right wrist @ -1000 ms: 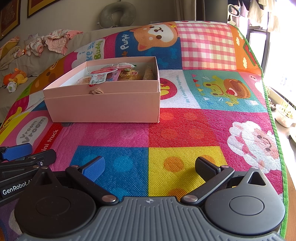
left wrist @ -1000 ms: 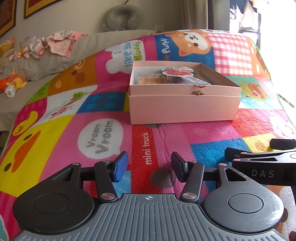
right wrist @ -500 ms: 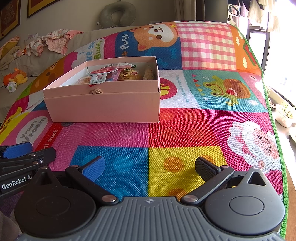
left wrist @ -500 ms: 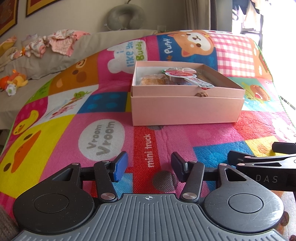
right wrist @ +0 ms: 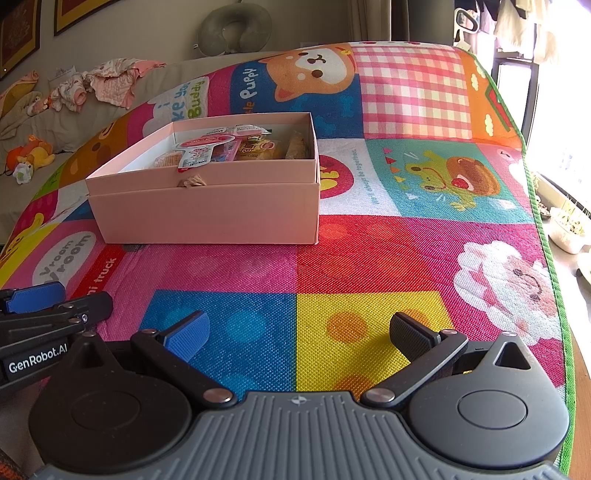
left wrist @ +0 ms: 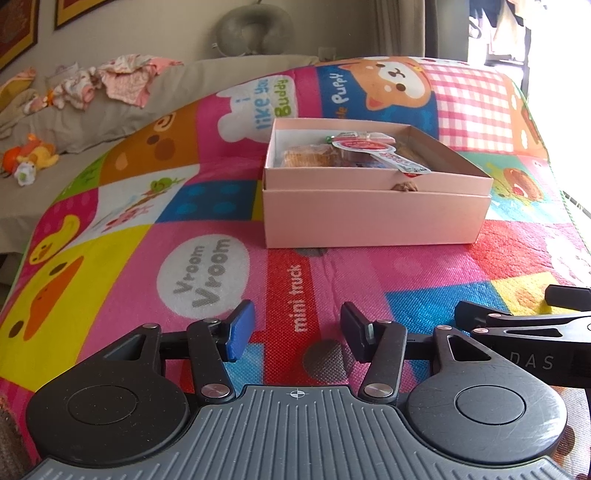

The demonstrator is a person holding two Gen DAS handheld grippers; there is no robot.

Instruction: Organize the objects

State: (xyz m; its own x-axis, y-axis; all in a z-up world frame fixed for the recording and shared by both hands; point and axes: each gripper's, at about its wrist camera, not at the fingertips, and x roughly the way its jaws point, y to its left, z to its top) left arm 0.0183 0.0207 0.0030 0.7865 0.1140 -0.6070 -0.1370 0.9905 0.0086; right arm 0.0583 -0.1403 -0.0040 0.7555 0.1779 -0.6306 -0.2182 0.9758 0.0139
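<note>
An open pink box (left wrist: 373, 218) sits on a colourful cartoon play mat (left wrist: 207, 273); it also shows in the right wrist view (right wrist: 207, 214). Several wrapped snacks (left wrist: 354, 151) lie inside the box, also seen in the right wrist view (right wrist: 229, 147). My left gripper (left wrist: 297, 328) is open and empty, low over the mat, well short of the box. My right gripper (right wrist: 299, 336) is open wide and empty, near the mat's front. Each gripper shows at the edge of the other's view.
A grey sofa (left wrist: 74, 122) with crumpled clothes (left wrist: 122, 77) and a plush toy (left wrist: 29, 158) lies to the left. A neck pillow (left wrist: 255, 29) rests against the back wall. The mat's green edge (right wrist: 554, 295) runs along the right, with a window beyond.
The left gripper has pulled back slightly and shifted, so the box looks a little farther and more to the right. The right gripper has barely moved.
</note>
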